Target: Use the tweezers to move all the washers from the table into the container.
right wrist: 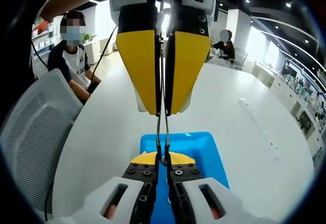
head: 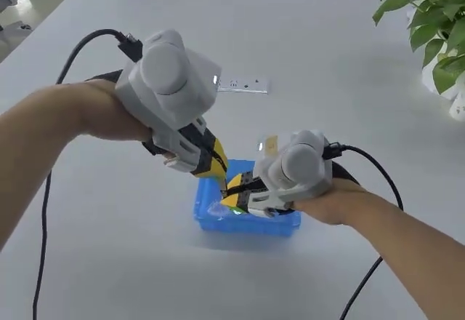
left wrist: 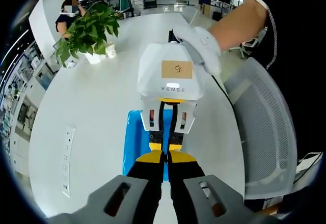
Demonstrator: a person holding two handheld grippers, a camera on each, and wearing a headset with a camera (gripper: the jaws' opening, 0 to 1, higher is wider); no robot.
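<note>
Tweezers (right wrist: 162, 107) – two thin metal legs – are stretched between the two grippers, directly above the blue container (head: 211, 222). In the right gripper view the legs run from between the yellow jaws of the left gripper (right wrist: 162, 113) down to the jaw tips of the right gripper (right wrist: 163, 159). The left gripper's jaws are pressed together on the tweezers. The right gripper's jaws are also drawn in to a narrow slit, and the tweezers' lower end disappears between them. A small ring-like shape sits at that point; I cannot tell what it is.

In the head view the left gripper (head: 220, 169) comes in from the left and the right gripper (head: 232, 198) from the right, tips almost meeting over the container's near-left part. The container rests on the white table (head: 327, 58), near the person. A white power strip (head: 243, 84) lies farther off – well apart from the container. A potted plant (head: 436, 29) stands at the far right. In the left gripper view a grey mesh chair (left wrist: 265, 132) stands beside the table.
</note>
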